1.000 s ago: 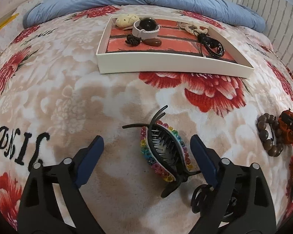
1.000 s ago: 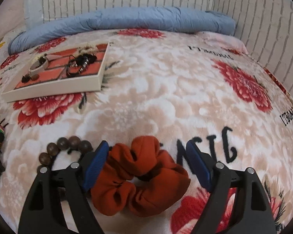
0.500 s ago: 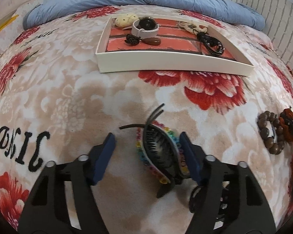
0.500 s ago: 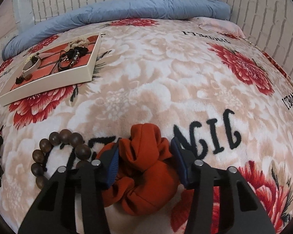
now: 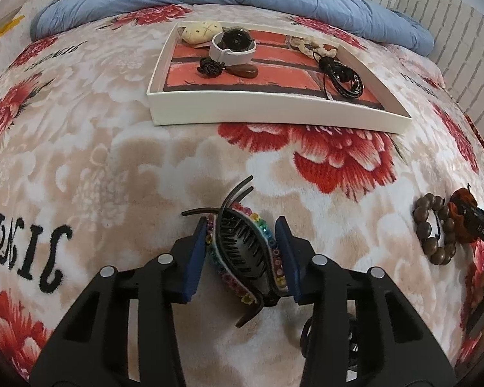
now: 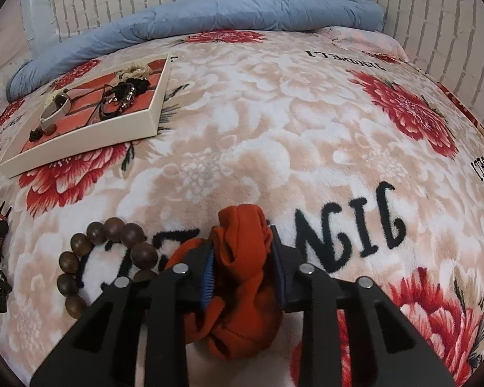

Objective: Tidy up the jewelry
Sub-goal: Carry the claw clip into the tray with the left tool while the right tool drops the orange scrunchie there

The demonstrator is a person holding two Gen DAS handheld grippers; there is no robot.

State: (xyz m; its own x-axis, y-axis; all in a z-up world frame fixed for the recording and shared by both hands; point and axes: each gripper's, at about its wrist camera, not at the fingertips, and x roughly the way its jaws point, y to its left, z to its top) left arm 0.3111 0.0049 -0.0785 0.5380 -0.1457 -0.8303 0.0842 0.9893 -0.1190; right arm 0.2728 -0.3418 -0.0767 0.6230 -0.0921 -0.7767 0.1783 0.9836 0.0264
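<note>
Left view: the left tongs pinch the hair clip lying on the bed; it looks stiff and brittle, best held mid-body. Right view: the right tongs squeeze the soft, light scrunchie beside the bead bracelet.

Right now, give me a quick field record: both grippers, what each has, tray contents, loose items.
left gripper: shut on rainbow hair claw, on the blanket
right gripper: shut on orange scrunchie
tray: white watch band, cream disc, brown pendant, black cords, pale scrunchie
loose: wooden bead bracelet, beside right gripper
backdrop: blue duvet
</note>
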